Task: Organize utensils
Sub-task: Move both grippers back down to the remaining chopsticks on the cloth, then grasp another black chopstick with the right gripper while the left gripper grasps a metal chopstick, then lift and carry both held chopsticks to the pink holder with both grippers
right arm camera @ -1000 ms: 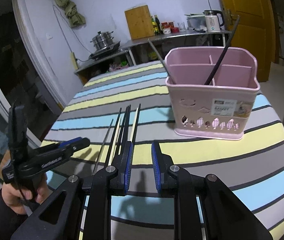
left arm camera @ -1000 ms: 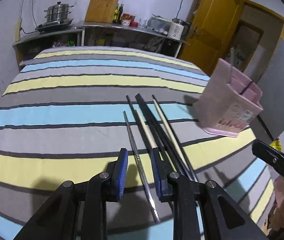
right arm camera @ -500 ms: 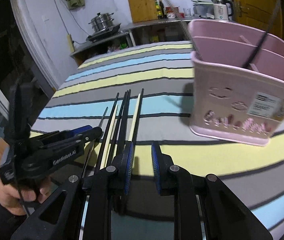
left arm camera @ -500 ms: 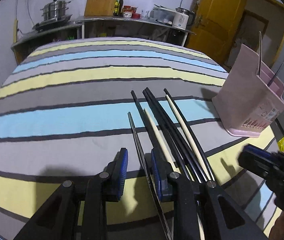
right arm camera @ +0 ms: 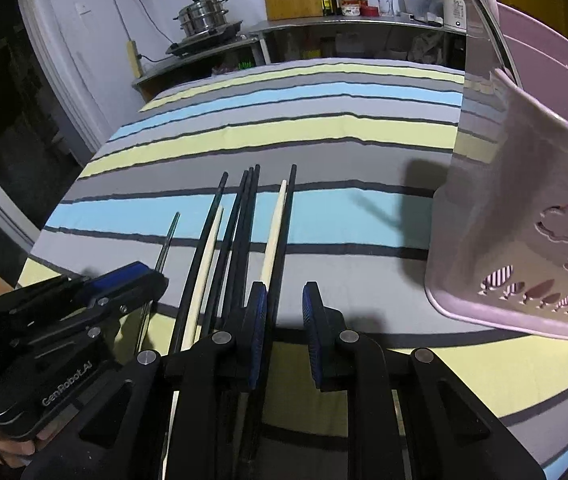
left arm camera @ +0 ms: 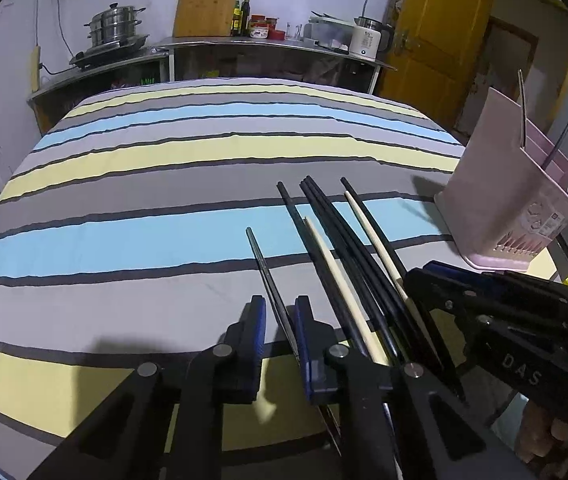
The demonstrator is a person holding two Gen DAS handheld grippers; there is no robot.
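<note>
Several chopsticks lie side by side on the striped tablecloth: a metal one point(left arm camera: 264, 268) at the left, black ones point(left arm camera: 336, 236) and cream ones point(left arm camera: 372, 232). My left gripper point(left arm camera: 279, 316) is open, low over the cloth, with the metal chopstick between its jaws. My right gripper point(right arm camera: 284, 300) is open beside the rightmost cream chopstick point(right arm camera: 275, 224) and black chopstick point(right arm camera: 288, 208). The pink utensil holder point(right arm camera: 524, 216) stands to the right and holds two sticks point(left arm camera: 522, 100).
The striped table point(left arm camera: 163, 168) stretches ahead. Behind it a counter holds a steamer pot point(left arm camera: 115, 28), a cutting board point(left arm camera: 205, 4), bottles and a kettle point(left arm camera: 368, 40). A yellow door point(left arm camera: 436, 32) is at back right.
Both grippers have moved forward and lower toward the chopsticks. The left gripper's jaws now straddle the metal chopstick. The right gripper has come closer to the holder and to the left gripper.
</note>
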